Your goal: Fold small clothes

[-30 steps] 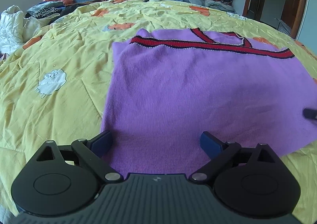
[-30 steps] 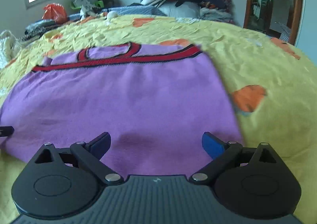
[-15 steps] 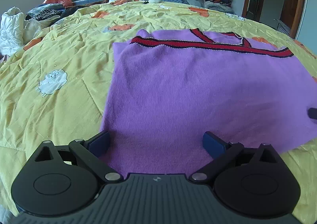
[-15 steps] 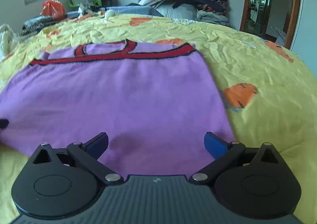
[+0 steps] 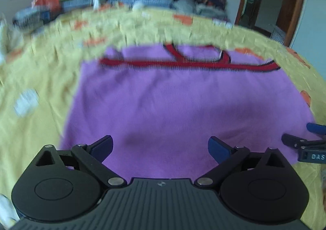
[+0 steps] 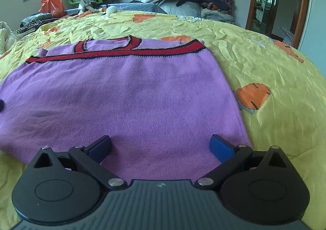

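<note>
Both tools, left tool (image 5: 160, 147) and right tool (image 6: 161, 147), hang spread wide and empty over the near hem of the purple, red-trimmed sweater (image 6: 130, 95), lying flat on the yellow bed (image 6: 275, 63).

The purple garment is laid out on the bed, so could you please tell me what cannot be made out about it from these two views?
- Near hem of the purple garment: hidden behind the right claw body in the right wrist view, and behind the left claw in the left.
- Red trim: smeared by motion blur in the left wrist view.
- Garment's left edge: cut off by the frame in the right wrist view.
</note>
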Tool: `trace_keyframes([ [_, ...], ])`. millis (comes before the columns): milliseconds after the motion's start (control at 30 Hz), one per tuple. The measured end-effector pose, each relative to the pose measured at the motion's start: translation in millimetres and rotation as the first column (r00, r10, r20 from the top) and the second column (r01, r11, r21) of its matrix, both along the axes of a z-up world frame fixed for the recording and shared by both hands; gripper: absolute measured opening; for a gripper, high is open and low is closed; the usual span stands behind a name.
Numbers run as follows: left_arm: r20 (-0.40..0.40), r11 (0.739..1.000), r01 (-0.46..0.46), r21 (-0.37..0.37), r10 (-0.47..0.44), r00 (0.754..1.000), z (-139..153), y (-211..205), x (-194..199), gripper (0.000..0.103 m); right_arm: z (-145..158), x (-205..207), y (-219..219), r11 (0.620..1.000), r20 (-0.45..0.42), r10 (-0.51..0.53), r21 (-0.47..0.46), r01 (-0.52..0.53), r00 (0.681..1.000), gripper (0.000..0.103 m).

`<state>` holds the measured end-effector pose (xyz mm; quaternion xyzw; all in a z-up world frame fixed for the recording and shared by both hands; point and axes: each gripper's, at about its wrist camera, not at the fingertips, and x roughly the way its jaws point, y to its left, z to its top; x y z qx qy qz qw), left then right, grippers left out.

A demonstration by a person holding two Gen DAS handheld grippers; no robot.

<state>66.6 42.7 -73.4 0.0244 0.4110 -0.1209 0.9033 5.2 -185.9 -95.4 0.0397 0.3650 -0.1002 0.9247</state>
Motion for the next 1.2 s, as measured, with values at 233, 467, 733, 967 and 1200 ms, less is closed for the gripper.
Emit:
trace_keyframes([
  [233,-0.008,0.998,-0.007,0.061,0.007,1.0,-17,4,-7,0.103,0,-2,-1,1.0,-0.01,0.009,0.006,-0.009,1.0,0.103],
  [467,-0.008,0.998,-0.009,0.066,0.009,1.0,-16,5,-9,0.103,4,-7,-1,1.0,-0.016,-0.005,0.024,0.006,1.0,0.103],
  [733,0.021,1.0,0.013,-0.008,-0.012,1.0,-1,10,-2,0.103,8,3,1,1.0,-0.034,-0.023,0.01,0.023,0.999,0.103],
  [967,0.018,0.998,0.05,0.041,-0.051,0.999,-18,13,3,0.103,16,23,2,0.998,-0.077,-0.057,-0.027,0.055,0.995,0.103],
  [1200,0.098,0.997,0.074,-0.017,-0.072,0.993,12,17,7,0.103,40,55,2,0.995,-0.006,0.008,-0.096,-0.009,1.0,0.103],
])
